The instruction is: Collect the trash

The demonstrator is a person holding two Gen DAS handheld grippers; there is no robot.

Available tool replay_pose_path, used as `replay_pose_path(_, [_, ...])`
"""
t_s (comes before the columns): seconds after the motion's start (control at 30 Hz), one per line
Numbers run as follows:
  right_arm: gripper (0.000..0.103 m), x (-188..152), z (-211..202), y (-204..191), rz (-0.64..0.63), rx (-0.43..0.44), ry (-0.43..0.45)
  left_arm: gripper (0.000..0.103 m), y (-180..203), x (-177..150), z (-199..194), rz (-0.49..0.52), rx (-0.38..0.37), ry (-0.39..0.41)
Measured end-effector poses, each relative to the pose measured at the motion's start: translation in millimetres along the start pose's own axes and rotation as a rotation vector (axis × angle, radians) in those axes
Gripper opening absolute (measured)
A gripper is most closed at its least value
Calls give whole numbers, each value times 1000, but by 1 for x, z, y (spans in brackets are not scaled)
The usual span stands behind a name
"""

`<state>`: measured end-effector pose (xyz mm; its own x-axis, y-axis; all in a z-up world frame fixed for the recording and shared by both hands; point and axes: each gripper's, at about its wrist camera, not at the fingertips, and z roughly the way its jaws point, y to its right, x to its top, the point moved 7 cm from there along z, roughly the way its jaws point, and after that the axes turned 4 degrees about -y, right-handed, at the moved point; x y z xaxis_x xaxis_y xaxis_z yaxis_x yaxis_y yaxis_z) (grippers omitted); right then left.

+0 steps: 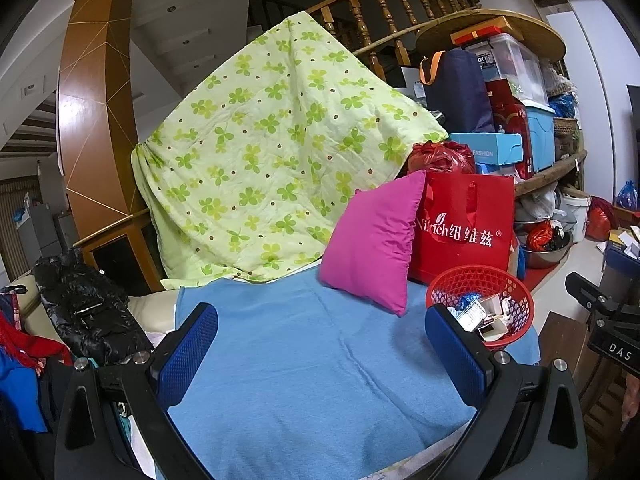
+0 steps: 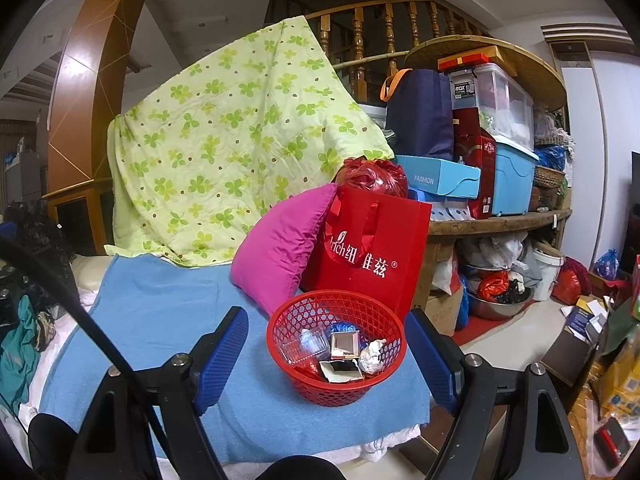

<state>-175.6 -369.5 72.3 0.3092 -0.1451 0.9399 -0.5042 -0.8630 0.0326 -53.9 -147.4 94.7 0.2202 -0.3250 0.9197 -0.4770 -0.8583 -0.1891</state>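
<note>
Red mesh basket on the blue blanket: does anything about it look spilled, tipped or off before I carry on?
Nothing spilled. The red plastic mesh basket stands upright on the light blue blanket, with the small boxes and crumpled foil wrapper all inside. One caution: it sits close to the blanket's front edge, in front of the red paper gift bag.

**Cluttered room seen around a blue-covered seat**

A light blue blanket [image 2: 168, 320] is spread over a seat, against which a magenta pillow [image 2: 276, 252] is leaned. A green clover-print quilt [image 2: 216, 148] is draped high behind it, before a wooden stair railing [image 2: 384, 28]. A red paper gift bag [image 2: 368, 252] with white lettering is stood beside the pillow, a tied red plastic bag [image 2: 372, 174] lying just behind it. Storage boxes, among them a clear plastic bin [image 2: 496, 96], are stacked on a round wooden shelf [image 2: 500, 220]. A black jacket [image 1: 80, 304] is heaped at the left.
</note>
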Motion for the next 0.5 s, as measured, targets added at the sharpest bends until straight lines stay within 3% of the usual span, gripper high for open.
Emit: replay_pose_path(0.5, [83,-4,-1,-17,-21,17,3,103,1,-3,0,1,-7,-1])
